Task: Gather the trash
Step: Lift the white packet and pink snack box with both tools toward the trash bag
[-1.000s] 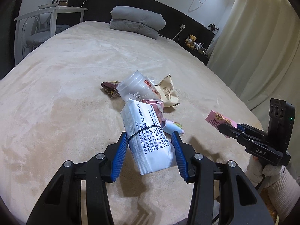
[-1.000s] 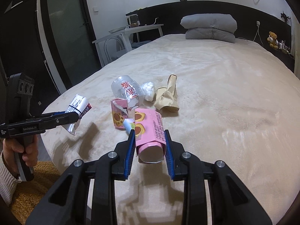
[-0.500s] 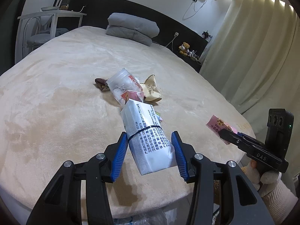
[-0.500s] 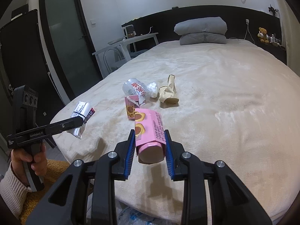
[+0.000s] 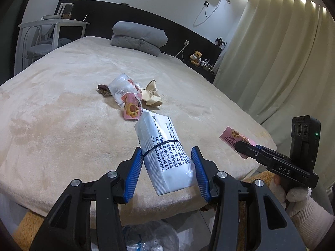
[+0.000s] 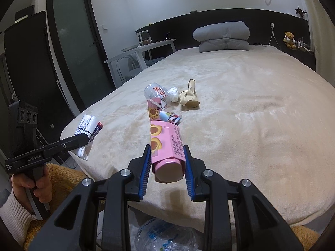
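Note:
My left gripper (image 5: 166,168) is shut on a white tissue packet (image 5: 165,152) with black print, held over the bed's near edge. My right gripper (image 6: 167,159) is shut on a pink cookie box (image 6: 166,146). Each tool shows in the other's view: the right gripper (image 5: 238,146) with the pink cookie box (image 5: 234,137), the left gripper (image 6: 83,139) with the white tissue packet (image 6: 89,128). More trash lies mid-bed: a clear plastic cup (image 5: 123,86), a pink cookie wrapper (image 5: 132,108), a beige paper bag (image 5: 151,94), a brown wrapper (image 5: 103,89), a small candy wrapper (image 6: 169,117).
A clear plastic bag (image 6: 165,236) lies on the floor below the bed's edge, between both tools. An orange rug (image 6: 62,175) covers the floor. The beige bed (image 5: 62,115) has grey pillows (image 5: 139,37) at its head. A white side table (image 5: 52,24) and curtains (image 5: 272,62) flank it.
Both grippers have drawn back from the trash pile toward the bed's near edge, carrying their packet and box. The floor and the plastic bag have come into view below.

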`<state>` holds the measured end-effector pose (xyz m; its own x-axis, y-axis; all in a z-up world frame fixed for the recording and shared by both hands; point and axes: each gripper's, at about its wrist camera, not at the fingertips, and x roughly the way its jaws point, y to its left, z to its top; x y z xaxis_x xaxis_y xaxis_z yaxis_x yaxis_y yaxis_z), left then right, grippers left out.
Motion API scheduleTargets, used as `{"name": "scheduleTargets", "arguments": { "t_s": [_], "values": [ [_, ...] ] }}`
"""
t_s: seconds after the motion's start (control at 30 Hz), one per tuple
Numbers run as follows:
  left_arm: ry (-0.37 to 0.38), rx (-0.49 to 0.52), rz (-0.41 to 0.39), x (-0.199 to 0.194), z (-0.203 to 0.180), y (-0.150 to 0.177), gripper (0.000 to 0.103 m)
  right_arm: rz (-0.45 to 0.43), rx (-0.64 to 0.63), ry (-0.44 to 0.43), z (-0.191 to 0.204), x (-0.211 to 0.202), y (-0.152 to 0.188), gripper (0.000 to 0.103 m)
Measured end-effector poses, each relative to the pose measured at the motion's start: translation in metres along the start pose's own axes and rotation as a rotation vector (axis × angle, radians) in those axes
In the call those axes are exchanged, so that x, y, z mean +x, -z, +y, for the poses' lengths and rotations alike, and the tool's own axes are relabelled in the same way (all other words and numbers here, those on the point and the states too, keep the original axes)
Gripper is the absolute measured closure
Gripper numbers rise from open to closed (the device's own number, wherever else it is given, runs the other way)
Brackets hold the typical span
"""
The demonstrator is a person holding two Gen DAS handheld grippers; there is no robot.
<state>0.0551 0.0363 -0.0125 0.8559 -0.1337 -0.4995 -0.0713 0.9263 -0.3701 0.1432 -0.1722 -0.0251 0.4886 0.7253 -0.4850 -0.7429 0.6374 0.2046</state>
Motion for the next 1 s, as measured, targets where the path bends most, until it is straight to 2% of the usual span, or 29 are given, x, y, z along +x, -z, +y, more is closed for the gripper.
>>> {"name": "scheduleTargets", "arguments": {
  "t_s": [0.4,0.7,1.0],
  "values": [
    [0.027,0.022,0.010,-0.021,-0.026,0.034,0.056,-0.002,0.005,-0.020,0.022,-0.031,0.033,0.073],
    [0.038,0.035,0.058,-0.023,-0.039,0.054,0.056,0.020,0.023,-0.047,0.030,-0.038,0.049,0.072],
    [0.043,0.010,0.143,-0.014,-0.047,0.073,0.056,0.044,0.037,-0.075,0.034,-0.045,0.060,0.072]
  ]
}}
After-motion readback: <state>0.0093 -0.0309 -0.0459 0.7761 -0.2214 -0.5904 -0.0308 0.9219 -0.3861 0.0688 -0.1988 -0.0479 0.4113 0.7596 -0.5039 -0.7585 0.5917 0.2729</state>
